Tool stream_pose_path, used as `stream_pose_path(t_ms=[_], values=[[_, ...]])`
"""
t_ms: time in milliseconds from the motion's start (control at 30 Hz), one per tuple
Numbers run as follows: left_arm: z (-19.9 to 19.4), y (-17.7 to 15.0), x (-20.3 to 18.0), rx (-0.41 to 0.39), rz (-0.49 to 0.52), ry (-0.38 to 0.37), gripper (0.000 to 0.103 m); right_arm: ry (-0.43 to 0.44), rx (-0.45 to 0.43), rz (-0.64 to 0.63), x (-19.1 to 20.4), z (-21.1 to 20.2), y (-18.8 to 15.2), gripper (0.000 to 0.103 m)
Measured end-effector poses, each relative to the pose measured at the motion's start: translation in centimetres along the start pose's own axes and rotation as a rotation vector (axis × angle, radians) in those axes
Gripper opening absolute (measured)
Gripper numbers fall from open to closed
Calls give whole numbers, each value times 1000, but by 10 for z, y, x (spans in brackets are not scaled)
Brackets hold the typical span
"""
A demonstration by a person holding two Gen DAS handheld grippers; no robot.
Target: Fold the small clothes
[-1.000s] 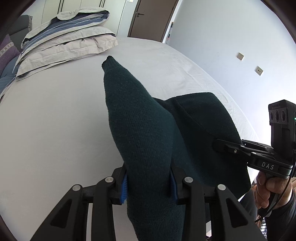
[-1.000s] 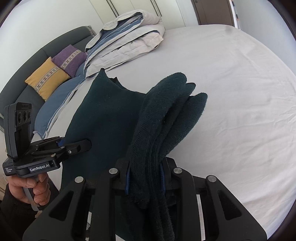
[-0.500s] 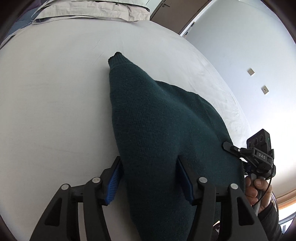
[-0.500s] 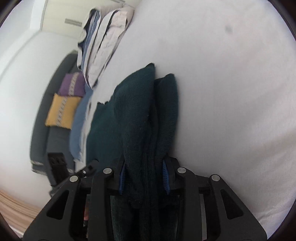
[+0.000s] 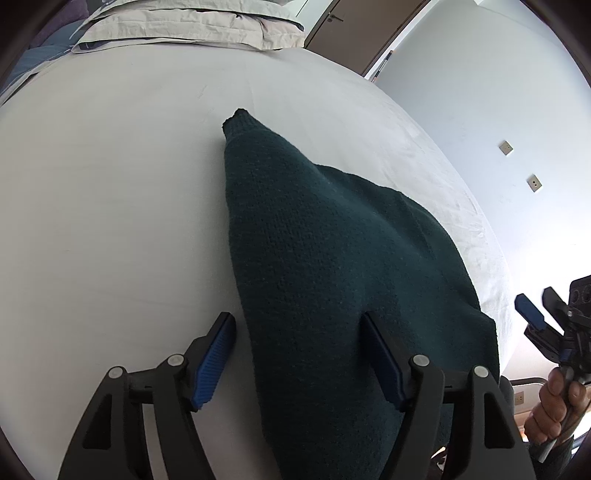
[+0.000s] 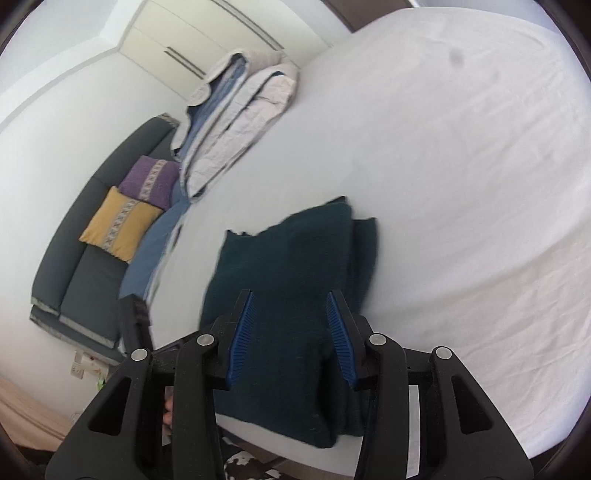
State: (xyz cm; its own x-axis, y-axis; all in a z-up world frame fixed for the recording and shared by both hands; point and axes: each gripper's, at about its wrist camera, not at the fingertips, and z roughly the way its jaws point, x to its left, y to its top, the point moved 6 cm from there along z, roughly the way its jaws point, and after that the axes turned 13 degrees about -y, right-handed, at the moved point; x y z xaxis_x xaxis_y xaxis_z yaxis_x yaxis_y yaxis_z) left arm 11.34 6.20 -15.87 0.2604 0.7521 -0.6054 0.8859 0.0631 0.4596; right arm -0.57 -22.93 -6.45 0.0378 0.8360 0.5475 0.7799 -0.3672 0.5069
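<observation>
The bed (image 5: 110,206) with its white sheet fills most of both views. At its far end lies a stack of folded bedding (image 6: 240,110), at 11 o'clock in the right wrist view. Past the bed at 9 o'clock in that view stands a dark sofa (image 6: 85,288), with a yellow cushion (image 6: 118,225) and a purple cushion (image 6: 151,184) touching each other. In the left wrist view a brown door (image 5: 354,33) is at 1 o'clock, and the wall beside it carries two small plates (image 5: 505,147).

The sweater (image 5: 332,266), dark green knit, lies on the sheet near the front edge of the bed. In the left wrist view its sleeve cuff points to 12 o'clock and its body spreads toward 4 o'clock. In the right wrist view it shows as a folded pile with several layers.

The left tongs (image 5: 299,362) are spread wide and have just been opening. The sweater lies between them; the pad at 5 o'clock looks to rest against the knit, while the pad at 7 o'clock stands apart from it, over the bare sheet. The right tongs (image 6: 291,332) are also spread, and have just been opening; the sweater shows between their blue pads, but they do not pinch it. In the left wrist view a hand (image 5: 557,410) at 4 o'clock holds the handle of the right tongs, off the edge of the bed.
</observation>
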Motion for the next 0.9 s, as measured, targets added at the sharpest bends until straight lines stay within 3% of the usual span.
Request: stream_pose_path(t_ms=[100, 167, 233, 300, 367, 600, 767, 900], values=[[1, -1, -2, -7, 4, 8, 75, 50, 56, -41, 20, 16, -13, 40], [1, -1, -2, -8, 5, 7, 75, 6, 93, 0, 14, 41, -21, 40], [2, -1, -2, -5, 5, 6, 75, -41, 117, 73, -20, 62, -33, 35], [1, 0, -1, -5, 8, 8, 76, 22, 91, 142, -43, 71, -39, 15], [1, 0, -1, -10, 7, 9, 77, 41, 72, 138, -51, 72, -45, 12], [-26, -4, -8, -86, 20, 57, 75, -21, 73, 37, -35, 57, -54, 16], [-68, -8, -26, -207, 53, 79, 75, 63, 67, -61, -3, 28, -64, 17], [-80, -14, -49, -234, 116, 96, 75, -56, 162, -40, -30, 48, -90, 17]])
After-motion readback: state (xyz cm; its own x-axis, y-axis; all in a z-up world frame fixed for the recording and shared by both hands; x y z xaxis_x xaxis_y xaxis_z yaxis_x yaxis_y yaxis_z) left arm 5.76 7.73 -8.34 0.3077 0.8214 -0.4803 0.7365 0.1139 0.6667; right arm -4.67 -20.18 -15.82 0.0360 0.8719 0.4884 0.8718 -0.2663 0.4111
